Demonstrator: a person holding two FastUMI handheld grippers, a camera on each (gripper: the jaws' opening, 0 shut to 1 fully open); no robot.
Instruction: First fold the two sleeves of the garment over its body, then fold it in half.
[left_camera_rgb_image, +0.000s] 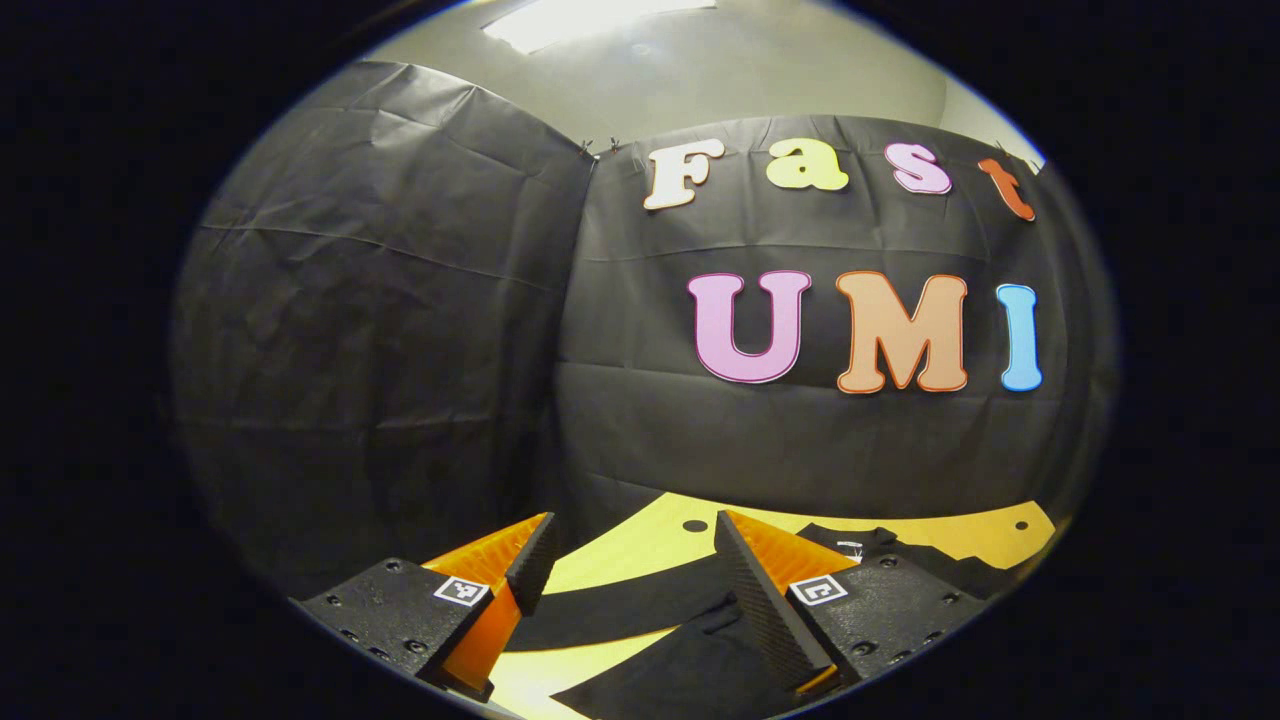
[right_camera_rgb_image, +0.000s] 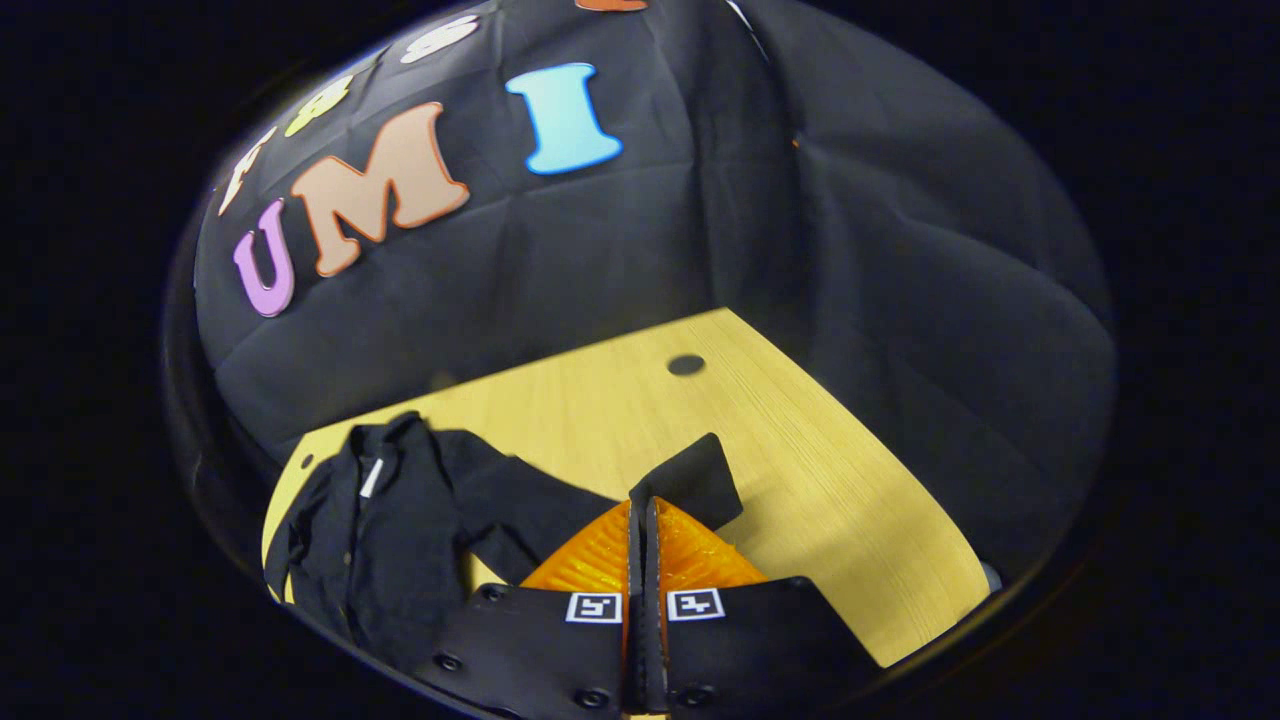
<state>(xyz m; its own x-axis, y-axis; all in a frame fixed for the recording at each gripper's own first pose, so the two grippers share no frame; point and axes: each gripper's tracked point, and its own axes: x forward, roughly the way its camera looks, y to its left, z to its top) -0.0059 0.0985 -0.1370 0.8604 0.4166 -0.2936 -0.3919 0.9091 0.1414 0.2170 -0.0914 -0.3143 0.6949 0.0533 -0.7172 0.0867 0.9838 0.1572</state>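
Right gripper view: sleeve (right_camera_rgb_image: 560, 500) stretches rightward.

shirt (right_camera_rgb_image: 400, 520): black all over, with a small white tag at the collar
table (right_camera_rgb_image: 820, 470): yellow wood with fine straight grain and a dark round hole
ceiling (left_camera_rgb_image: 780, 70): pale grey-green, with a bright white light panel

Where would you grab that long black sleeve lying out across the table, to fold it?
Near its cuff, coming down from above: the sleeve lies flat and stretched away from the garment's body, so its free end lifts easiest and swings back over.
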